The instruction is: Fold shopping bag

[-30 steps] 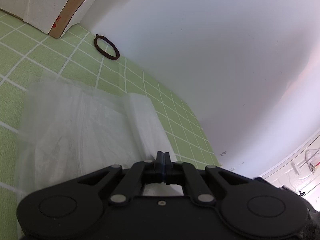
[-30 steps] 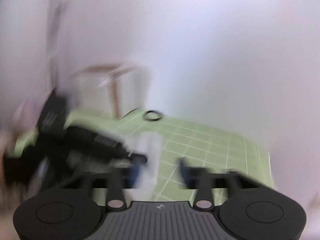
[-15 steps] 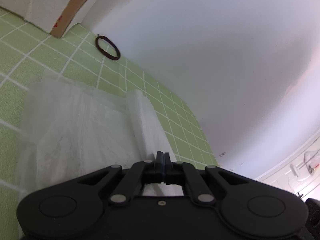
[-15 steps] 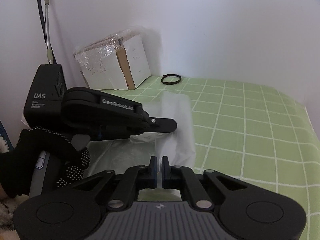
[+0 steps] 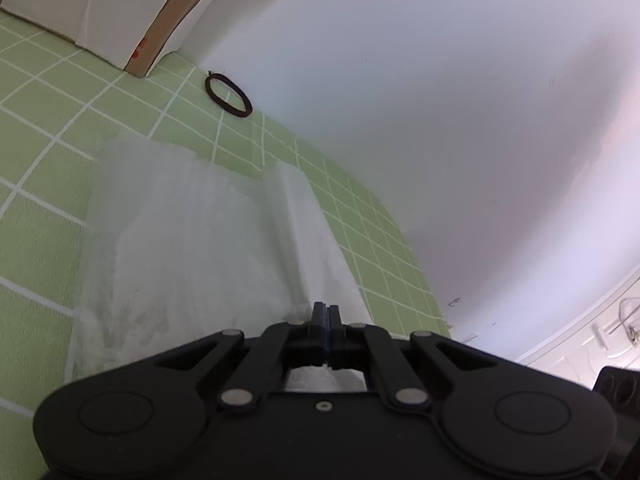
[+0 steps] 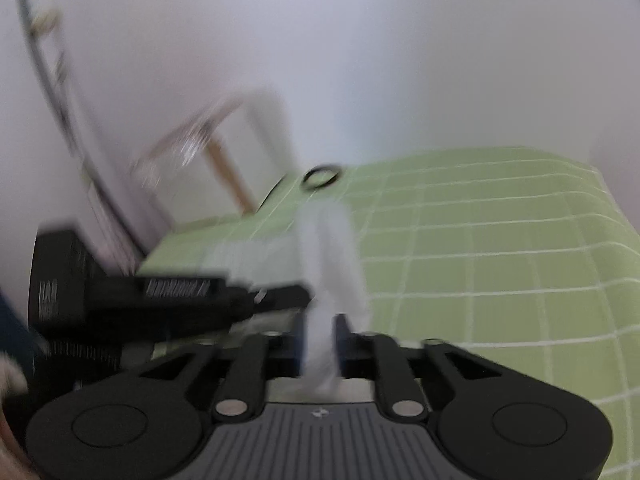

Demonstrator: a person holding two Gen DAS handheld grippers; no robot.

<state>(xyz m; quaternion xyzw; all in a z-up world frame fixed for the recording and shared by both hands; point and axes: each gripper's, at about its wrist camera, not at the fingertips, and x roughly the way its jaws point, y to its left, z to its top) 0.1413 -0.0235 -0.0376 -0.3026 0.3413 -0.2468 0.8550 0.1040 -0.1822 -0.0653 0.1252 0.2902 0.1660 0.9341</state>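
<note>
We are seeing soft, even, bright light with faint shadows; fisheye bending is curving edges, and motion blur is smearing the whole right wrist view.

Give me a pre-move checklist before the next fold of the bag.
1. Left gripper shut on bag: ok, fingers closed on its edge.
2. Right gripper gripping bag: cannot tell; bag sits between parted fingers, view blurred.
3. Bag lying flat on the cloth: ok on the left part; a raised ridge runs up the middle.
4. Hair tie off the bag: ok, apart near the wall.
5. Box off the bag: ok.
</note>
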